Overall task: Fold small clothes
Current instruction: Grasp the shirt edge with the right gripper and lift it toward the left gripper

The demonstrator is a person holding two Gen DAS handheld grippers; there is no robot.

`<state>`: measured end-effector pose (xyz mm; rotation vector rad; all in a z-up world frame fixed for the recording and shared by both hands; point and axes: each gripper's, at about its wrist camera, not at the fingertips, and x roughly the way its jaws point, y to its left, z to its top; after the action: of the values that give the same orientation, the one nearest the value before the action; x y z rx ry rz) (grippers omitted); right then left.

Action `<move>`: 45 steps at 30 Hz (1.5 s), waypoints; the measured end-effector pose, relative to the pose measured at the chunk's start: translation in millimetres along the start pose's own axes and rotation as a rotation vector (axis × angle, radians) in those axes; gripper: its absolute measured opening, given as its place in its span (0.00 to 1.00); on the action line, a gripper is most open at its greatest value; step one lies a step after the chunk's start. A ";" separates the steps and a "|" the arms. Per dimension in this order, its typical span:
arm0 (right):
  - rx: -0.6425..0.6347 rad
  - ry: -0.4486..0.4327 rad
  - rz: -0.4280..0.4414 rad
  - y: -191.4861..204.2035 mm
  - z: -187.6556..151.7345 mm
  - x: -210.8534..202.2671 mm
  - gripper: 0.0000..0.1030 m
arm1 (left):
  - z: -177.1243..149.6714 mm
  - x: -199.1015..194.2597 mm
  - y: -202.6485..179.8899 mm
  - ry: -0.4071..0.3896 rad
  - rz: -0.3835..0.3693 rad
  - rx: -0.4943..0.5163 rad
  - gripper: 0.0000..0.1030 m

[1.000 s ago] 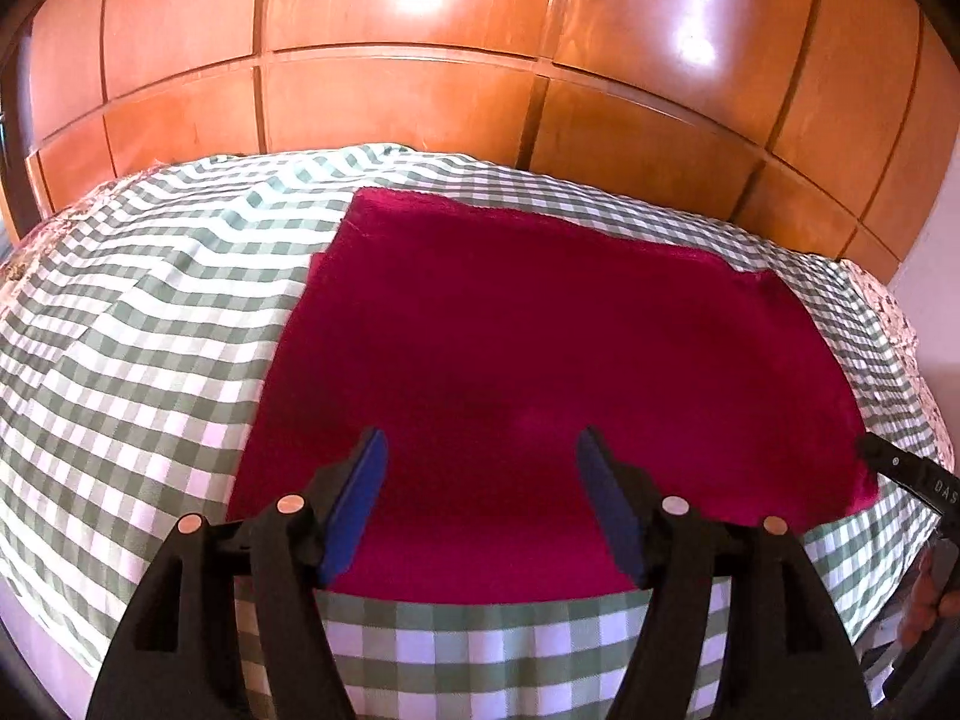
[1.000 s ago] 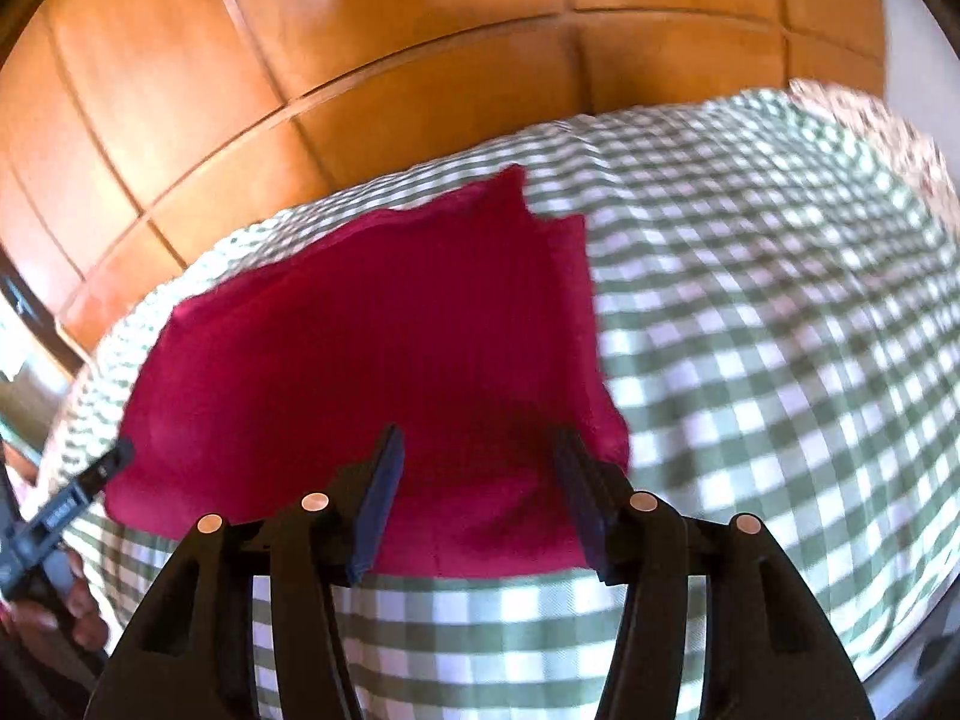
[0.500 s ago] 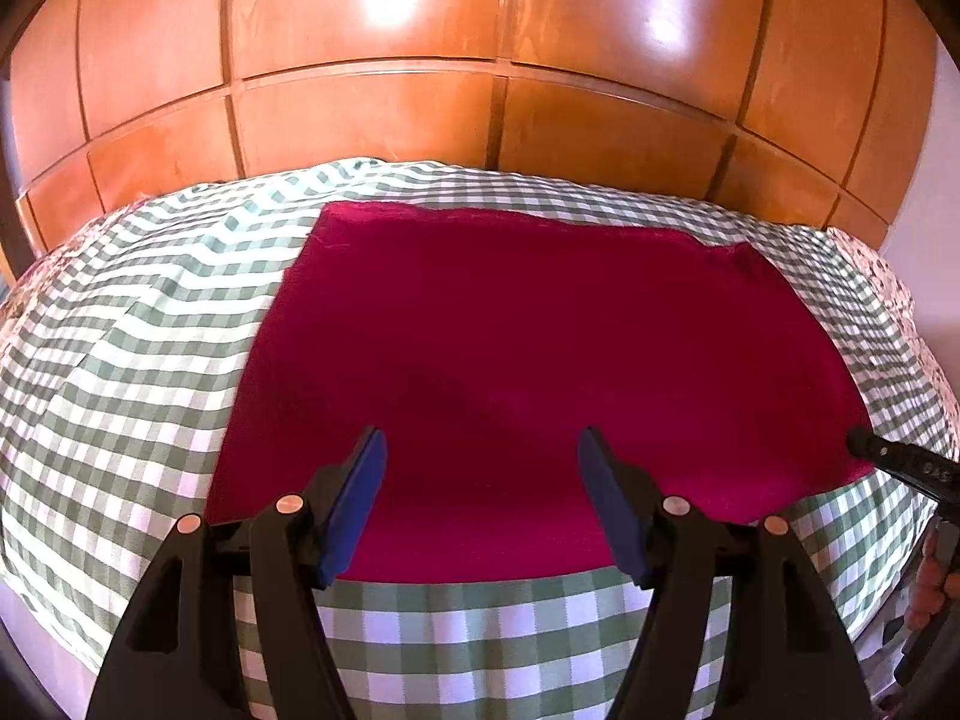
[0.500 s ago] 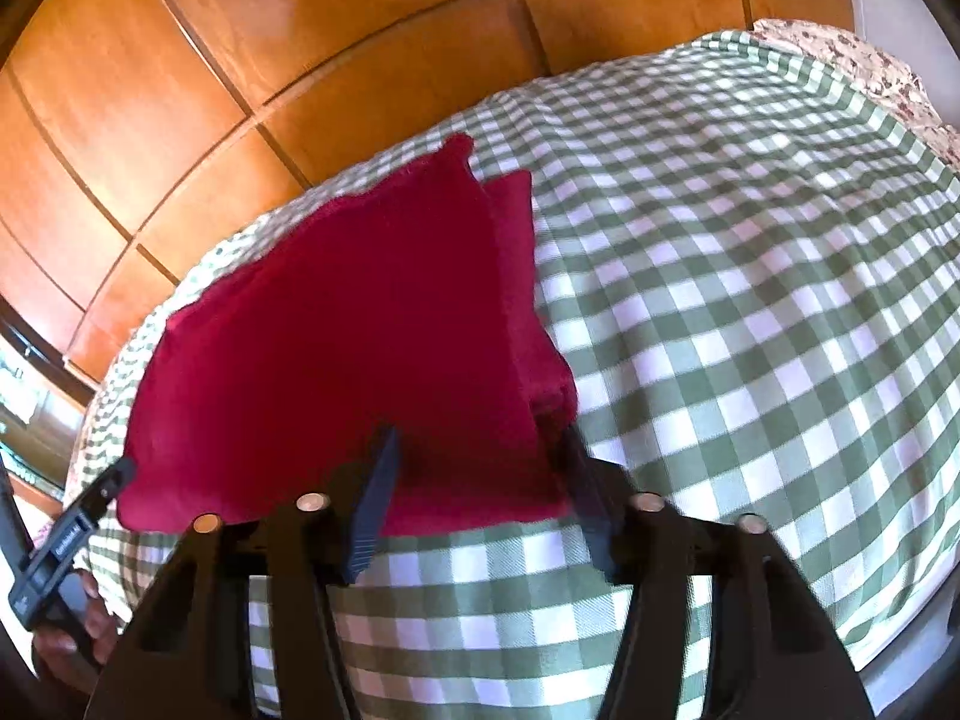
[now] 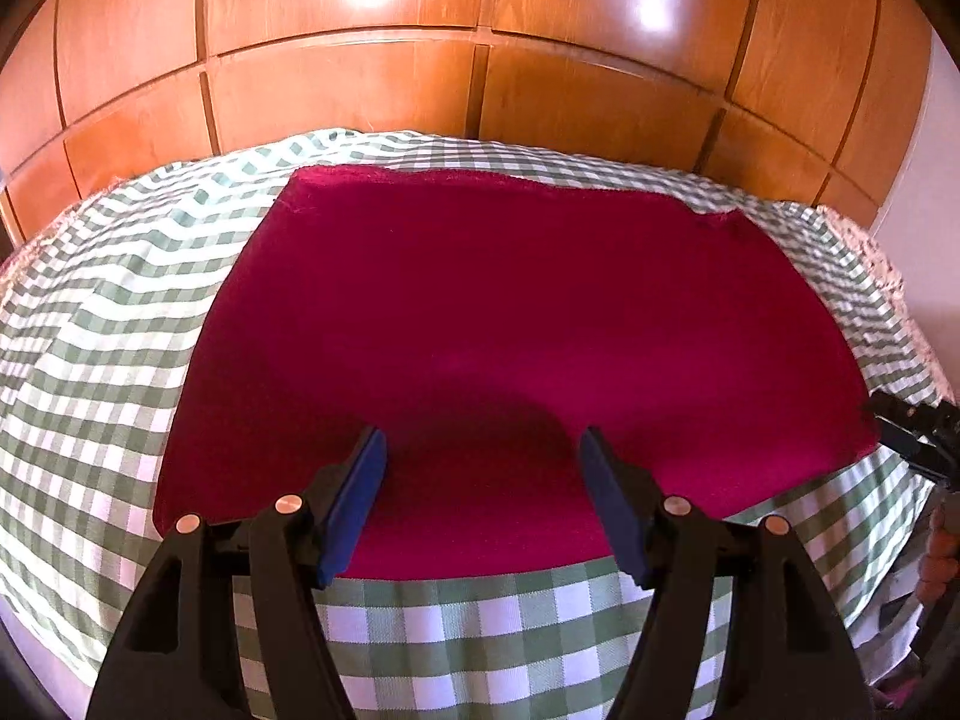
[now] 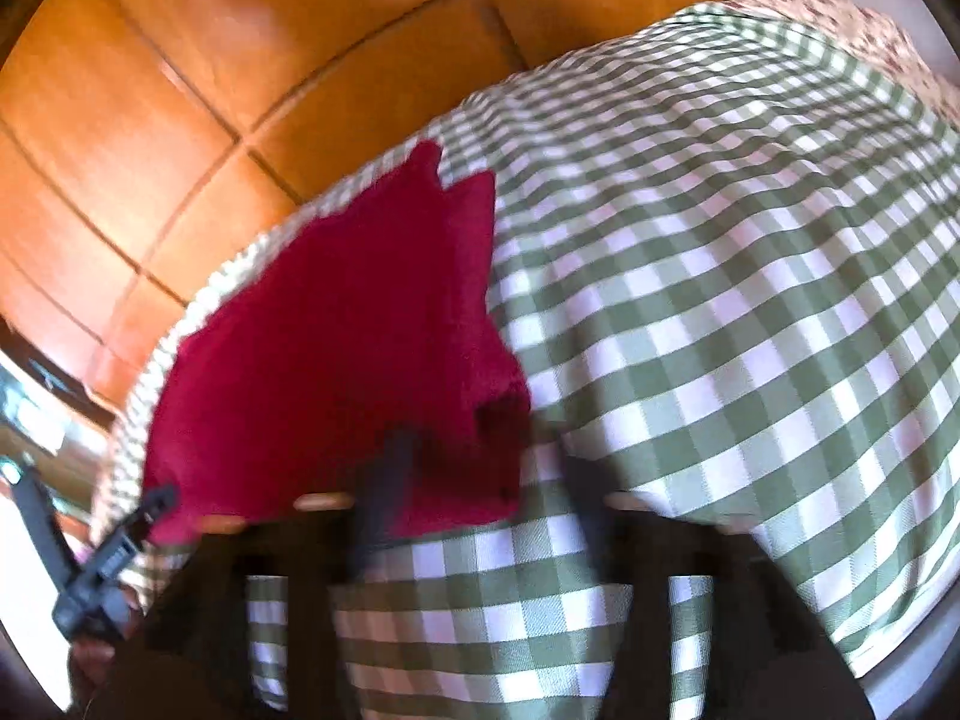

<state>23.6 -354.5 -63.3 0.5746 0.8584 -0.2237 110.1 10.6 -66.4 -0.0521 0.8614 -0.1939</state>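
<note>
A dark red cloth (image 5: 510, 330) lies flat on the green and white checked bed cover (image 5: 90, 360). My left gripper (image 5: 483, 474) is open and empty, its blue pads over the cloth's near edge. In the right wrist view the cloth (image 6: 336, 360) lies to the left, folded double with two far corners showing. My right gripper (image 6: 480, 480) is blurred by motion; its jaws stand apart at the cloth's near right corner, holding nothing. The right gripper's tip also shows in the left wrist view (image 5: 912, 426), at the cloth's right corner.
A wooden panelled headboard (image 5: 480, 60) rises behind the bed. A floral sheet (image 6: 840, 18) shows at the far right edge of the cover. The left gripper's tip (image 6: 114, 546) shows at the lower left of the right wrist view.
Both grippers have drawn nearer the cloth's near edge. The right wrist view has swung right and tilted, so the cloth now sits to its left. The cloth has not moved.
</note>
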 end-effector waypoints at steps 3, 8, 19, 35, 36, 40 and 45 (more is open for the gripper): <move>0.053 0.008 0.069 -7.2 8.6 5.3 0.68 | -0.6 -1.1 4.5 -0.002 -0.018 -0.028 0.65; 0.082 0.074 0.136 -8.2 12.5 33.8 0.68 | 0.4 -2.7 9.3 -0.010 -0.009 -0.045 0.65; 0.080 0.111 0.190 3.0 7.7 49.5 0.37 | 7.9 12.7 13.4 0.016 0.025 -0.025 0.71; 0.026 0.072 0.216 36.2 16.9 30.2 0.30 | 15.7 14.2 45.2 0.033 -0.064 -0.146 0.27; 0.017 0.070 0.228 40.6 17.7 27.6 0.30 | 15.6 13.1 51.9 0.035 -0.082 -0.169 0.26; -0.019 0.060 0.277 71.5 22.5 18.6 0.28 | 14.5 10.0 69.3 0.040 -0.125 -0.225 0.24; -0.147 0.055 0.296 124.4 25.1 20.9 0.28 | 14.2 13.8 88.7 0.064 -0.224 -0.312 0.35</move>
<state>104.1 -264.8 -18.4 0.5646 0.8237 0.1239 142.8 94.5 -78.4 -0.4368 0.9439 -0.2707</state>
